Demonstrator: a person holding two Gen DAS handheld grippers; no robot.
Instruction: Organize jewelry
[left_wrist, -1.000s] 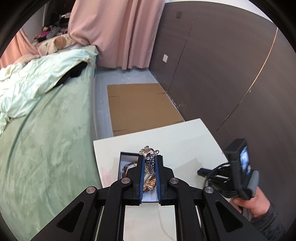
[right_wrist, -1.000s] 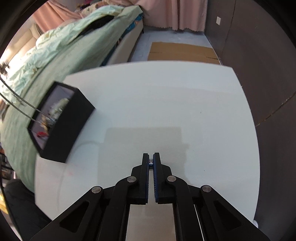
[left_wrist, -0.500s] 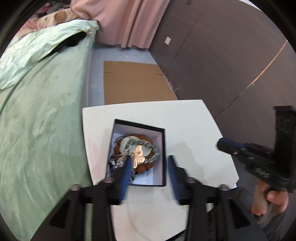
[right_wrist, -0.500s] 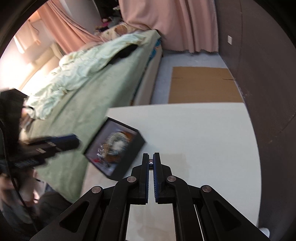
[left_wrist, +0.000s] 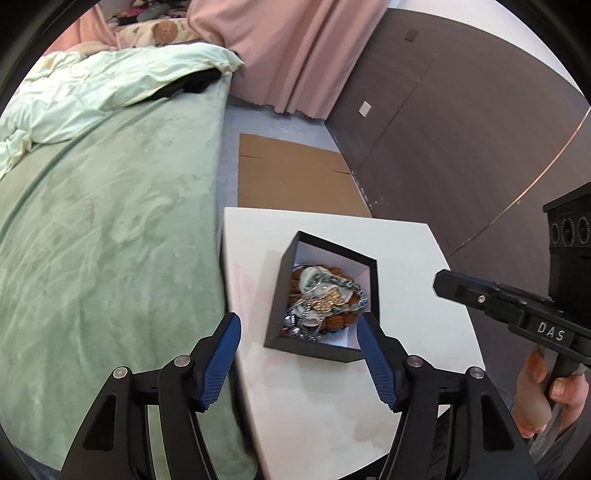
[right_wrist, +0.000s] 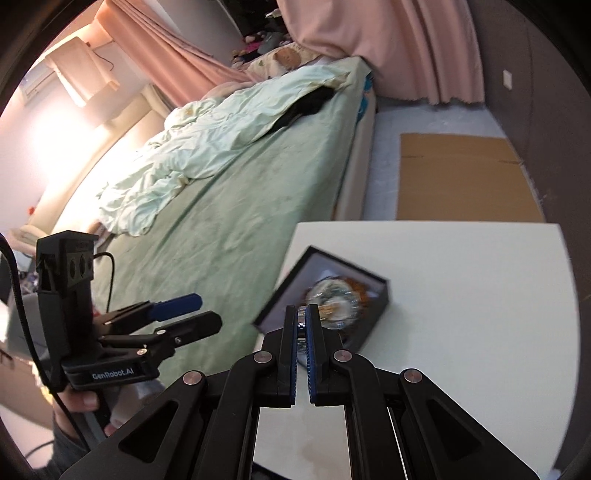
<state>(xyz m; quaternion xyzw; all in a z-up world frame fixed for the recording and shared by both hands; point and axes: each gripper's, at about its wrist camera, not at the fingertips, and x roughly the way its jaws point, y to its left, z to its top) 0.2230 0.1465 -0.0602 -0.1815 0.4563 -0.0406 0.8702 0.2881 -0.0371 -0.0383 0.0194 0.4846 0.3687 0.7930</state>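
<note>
A black box (left_wrist: 280, 295) with a white lining stands on the white table (left_wrist: 413, 266). It holds a heap of jewelry (left_wrist: 325, 299): silver chains, a gold piece and brown beads. My left gripper (left_wrist: 299, 326) is open wide and empty, raised above the near side of the box. My right gripper (right_wrist: 302, 314) is shut with nothing visible between its pads, held above the table in front of the box (right_wrist: 373, 291). The right gripper also shows in the left wrist view (left_wrist: 443, 282), and the left gripper in the right wrist view (right_wrist: 195, 310).
A bed with a green sheet (left_wrist: 103, 229) runs along the table's left edge. Flattened cardboard (left_wrist: 295, 177) lies on the floor beyond the table. A dark wall (left_wrist: 461, 129) stands on the right. Pink curtains (left_wrist: 288, 55) hang at the back.
My left gripper has let a silver chain go into the box, opened wide and risen. My right gripper has lifted away from the table top, still shut.
</note>
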